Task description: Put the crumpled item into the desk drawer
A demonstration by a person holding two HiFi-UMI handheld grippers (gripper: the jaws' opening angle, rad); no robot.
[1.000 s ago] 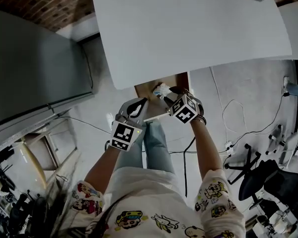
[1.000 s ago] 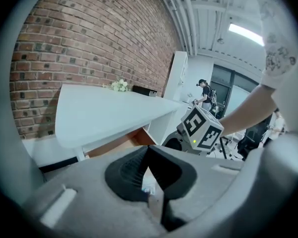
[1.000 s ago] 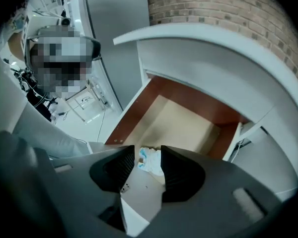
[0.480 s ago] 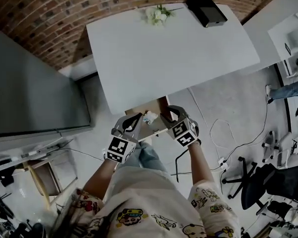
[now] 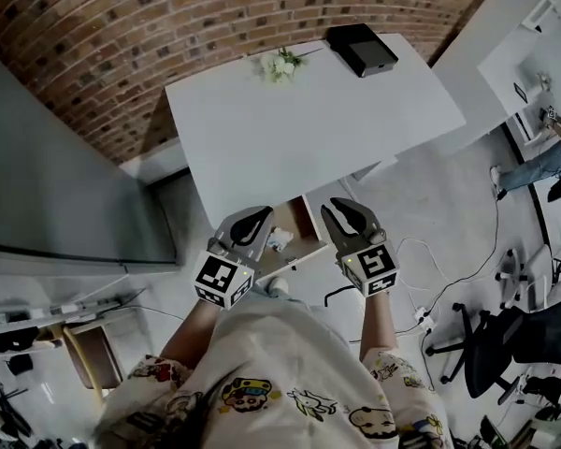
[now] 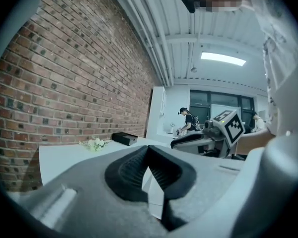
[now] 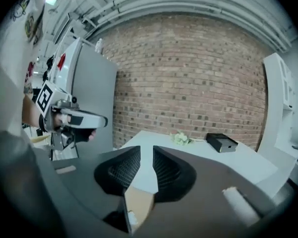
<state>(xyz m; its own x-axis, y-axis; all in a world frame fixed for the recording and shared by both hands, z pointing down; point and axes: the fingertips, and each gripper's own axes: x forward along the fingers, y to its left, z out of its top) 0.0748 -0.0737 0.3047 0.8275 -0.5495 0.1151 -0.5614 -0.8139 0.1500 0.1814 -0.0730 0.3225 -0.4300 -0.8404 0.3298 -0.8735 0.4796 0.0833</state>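
The right gripper (image 7: 147, 151) is closing its jaws. Only a narrow gap remains and nothing is between them. It hangs just to the right of the open drawer (image 5: 305, 224). The left gripper (image 6: 148, 150), just to the left of the drawer, has its jaws pressed together and empty. The crumpled white item (image 5: 280, 242) lies inside the drawer, near its front panel. The drawer sticks out from under the white worktop (image 5: 299, 120). I think the risk lies in shutting the drawer: a hard or off-centre push may make a gripper slip off the front, or toss the light item out.
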